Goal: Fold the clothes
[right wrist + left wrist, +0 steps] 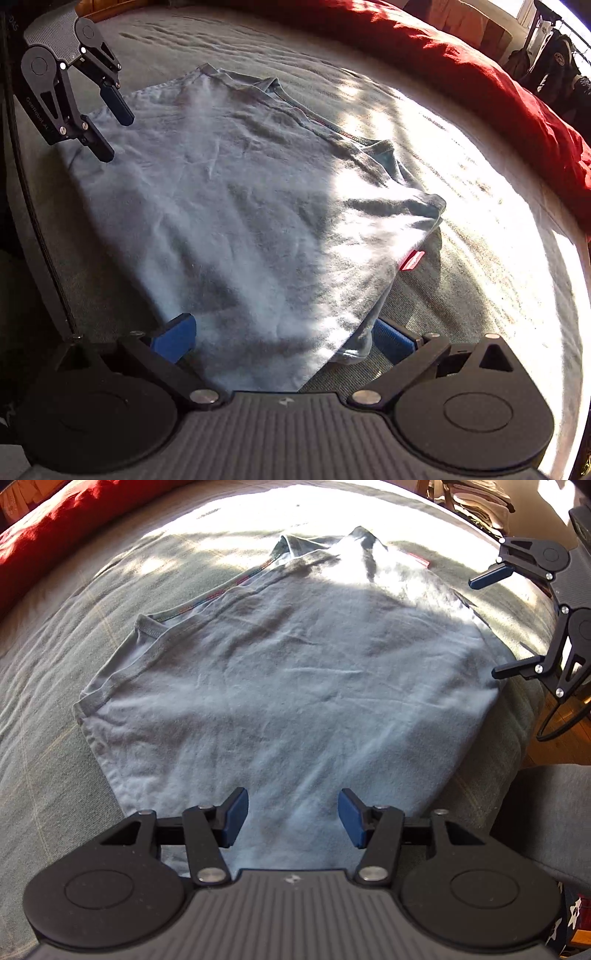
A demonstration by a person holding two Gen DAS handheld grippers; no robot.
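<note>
a home bedroom: grey bedspread [55, 686], red duvet [480, 81], hanging coats [554, 62].

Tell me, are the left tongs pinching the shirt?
Apart. The left wrist view shows the left tongs wide open above the shirt, cloth visible between both blue pads, nothing pinched.

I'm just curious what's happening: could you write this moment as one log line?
task: fold clothes | left hand-held gripper: open over shirt | right hand-held gripper: open, straddling shirt corner | surface: grey bedcover
</note>
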